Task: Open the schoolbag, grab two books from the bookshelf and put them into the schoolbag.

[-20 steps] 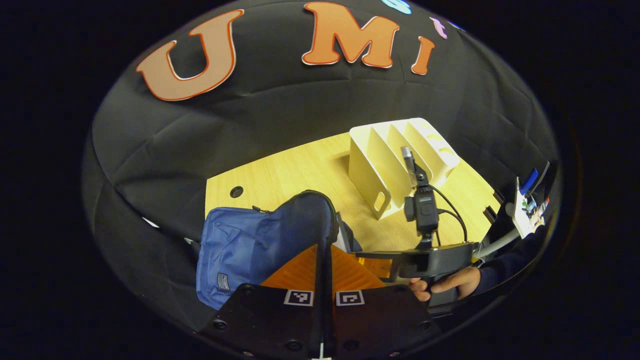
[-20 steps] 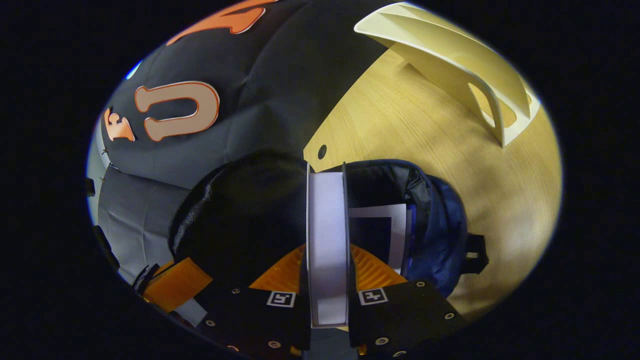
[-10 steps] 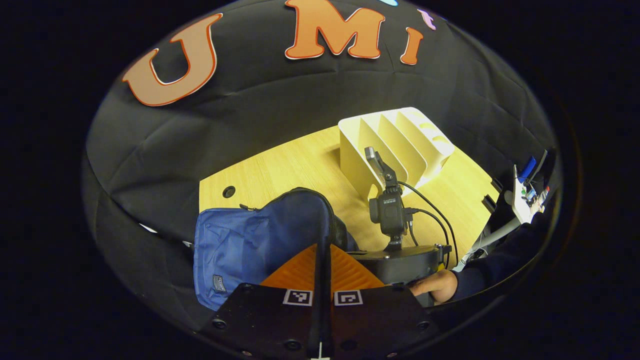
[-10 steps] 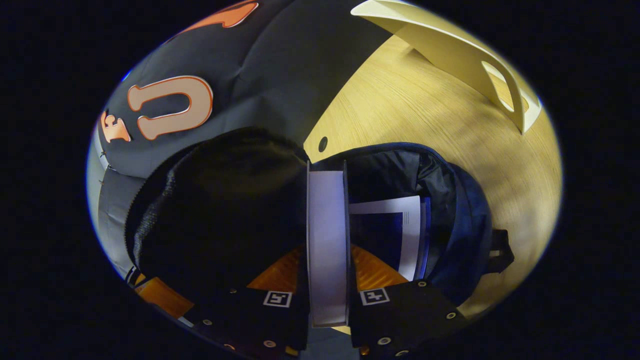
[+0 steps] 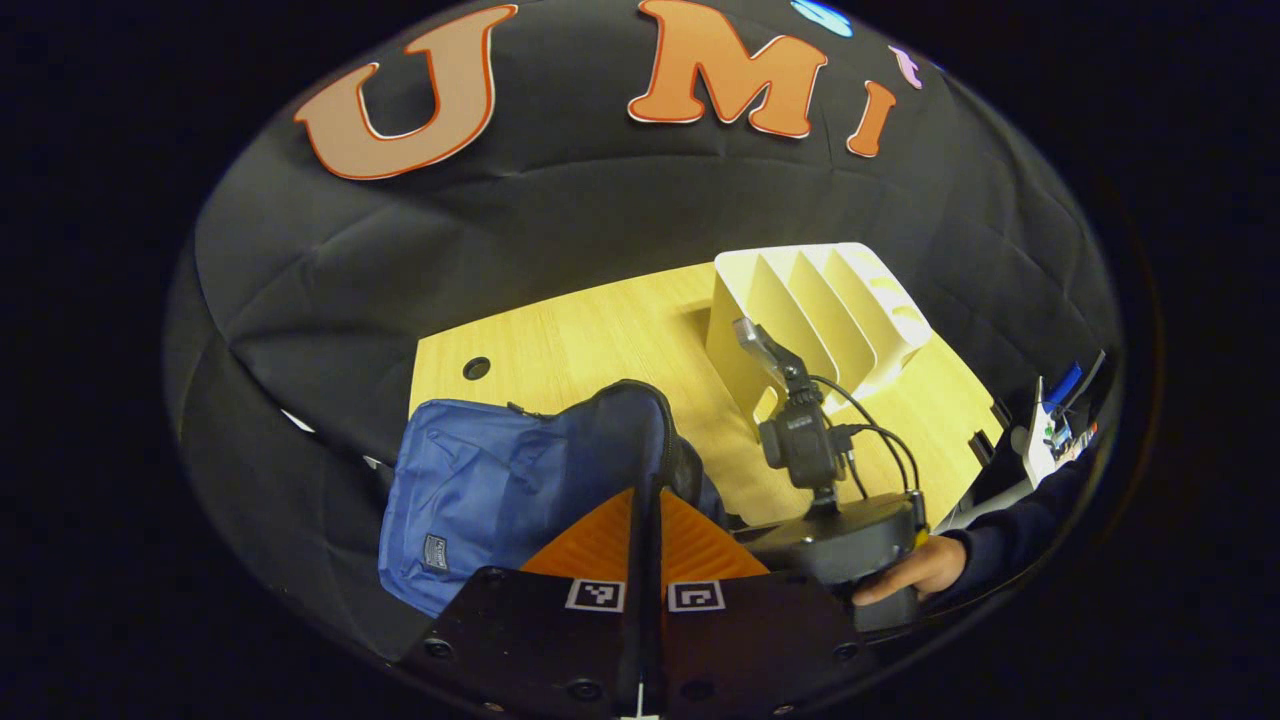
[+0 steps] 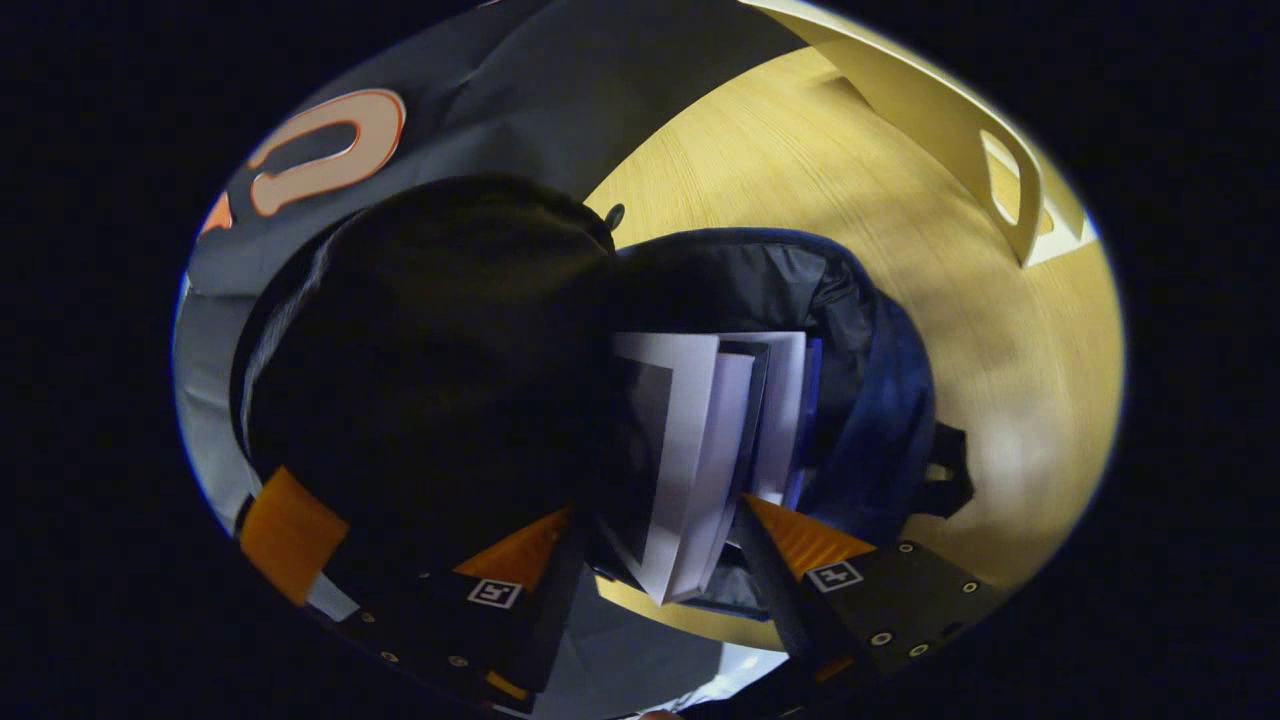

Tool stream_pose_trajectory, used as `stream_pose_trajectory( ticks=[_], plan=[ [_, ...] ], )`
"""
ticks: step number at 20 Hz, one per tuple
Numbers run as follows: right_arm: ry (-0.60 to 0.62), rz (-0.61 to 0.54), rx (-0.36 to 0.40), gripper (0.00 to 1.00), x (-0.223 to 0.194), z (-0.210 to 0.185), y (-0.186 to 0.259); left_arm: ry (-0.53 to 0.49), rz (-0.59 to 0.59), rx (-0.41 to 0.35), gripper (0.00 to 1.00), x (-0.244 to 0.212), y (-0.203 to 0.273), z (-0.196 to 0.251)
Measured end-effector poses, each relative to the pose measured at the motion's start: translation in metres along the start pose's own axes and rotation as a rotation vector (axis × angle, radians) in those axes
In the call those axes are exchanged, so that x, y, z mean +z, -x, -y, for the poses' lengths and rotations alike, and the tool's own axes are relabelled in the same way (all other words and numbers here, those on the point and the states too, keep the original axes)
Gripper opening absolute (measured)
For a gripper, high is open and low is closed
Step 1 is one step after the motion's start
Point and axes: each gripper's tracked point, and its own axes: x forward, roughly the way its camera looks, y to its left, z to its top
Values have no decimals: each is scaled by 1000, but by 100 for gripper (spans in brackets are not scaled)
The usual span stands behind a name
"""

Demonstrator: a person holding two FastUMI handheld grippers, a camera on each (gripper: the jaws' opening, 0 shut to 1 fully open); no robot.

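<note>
Bag (image 5: 500, 490): blue woven cloth, matt. Table (image 5: 600, 340): pale wood grain, smooth. Rack (image 5: 820, 300): cream plastic, smooth. Books (image 6: 700, 440): white paper. Finger pads (image 5: 690, 540): ribbed orange.

Black cloth wall (image 5: 560, 230) behind, creased, draped below desk edge. Light wood-grain desk (image 5: 600, 345) against it, surface pale yellow under bright overhead light. Round cable hole (image 5: 477, 368) near desk's back left corner. Soft shadows across desk (image 6: 850, 190) in right gripper view. Far right of left gripper view: small cluttered stand (image 5: 1050, 430), details too small to tell.
</note>
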Motion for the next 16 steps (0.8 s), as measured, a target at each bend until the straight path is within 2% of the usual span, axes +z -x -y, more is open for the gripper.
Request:
stream_pose_trajectory(
  ticks=[1,4,9,14,15,16],
  plan=[
    [14,16,-2,90,5,0,8,12,6,3,2,-1,1,0],
    [44,73,-19,94,25,9,33,46,13,21,2,-2,2,1],
    [135,184,-45,94,62,22,88,33,4,64,4,-5,-4,12],
    [239,344,-116,94,106,46,150,48,47,-2,17,10,-11,60],
    [259,376,-132,94,114,52,161,43,61,-10,20,15,-11,69],
    [282,408,-141,94,123,54,172,42,72,-17,31,21,-12,79]
  ],
)
